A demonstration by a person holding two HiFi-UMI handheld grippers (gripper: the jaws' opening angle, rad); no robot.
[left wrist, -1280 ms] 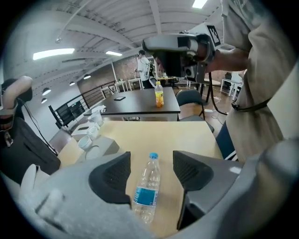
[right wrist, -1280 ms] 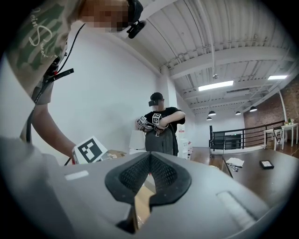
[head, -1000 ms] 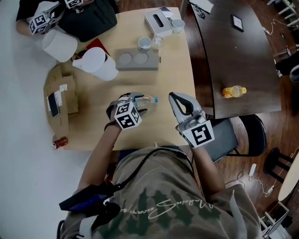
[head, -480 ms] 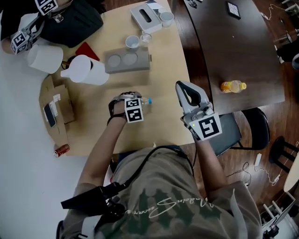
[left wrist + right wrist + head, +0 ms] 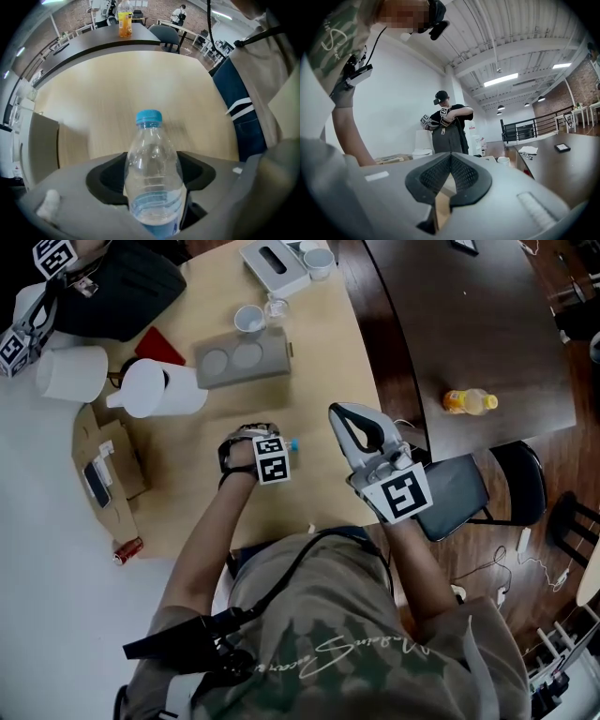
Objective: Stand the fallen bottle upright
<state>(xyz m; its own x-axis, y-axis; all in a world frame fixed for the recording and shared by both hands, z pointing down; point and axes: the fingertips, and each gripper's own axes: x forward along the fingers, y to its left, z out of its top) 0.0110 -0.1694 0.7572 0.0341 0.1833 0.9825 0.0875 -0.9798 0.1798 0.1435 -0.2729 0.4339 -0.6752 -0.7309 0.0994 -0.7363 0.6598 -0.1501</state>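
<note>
1. Note the left gripper point(image 5: 151, 180): jaws spread, just opened wider, straddling the clear bottle point(image 5: 151, 140) with no firm pinch to be seen.
2. Locate that bottle on its side on the light wooden table point(image 5: 323, 381), near the front edge, blue cap point(image 5: 292, 442) pointing away from the gripper.
3. Read the right gripper point(image 5: 450, 159) as pressed together at the tips with nothing between. Find it roughly level beside the bottle, over the table's right edge.
4. Farther back on the table, identify a grey tray point(image 5: 242, 357) with two round recesses, a white cup point(image 5: 248, 320), a tissue box point(image 5: 274, 263) and a white jug point(image 5: 155, 388). Find a cardboard box point(image 5: 108, 460) at the left edge.
5. Beyond the right edge, find a dark table point(image 5: 450, 324) carrying an orange bottle point(image 5: 469, 401), with a grey chair point(image 5: 459, 488) close by.
6. Note the pale floor on the left with a red can point(image 5: 127, 549), and a second person point(image 5: 449, 124) standing across the room.
</note>
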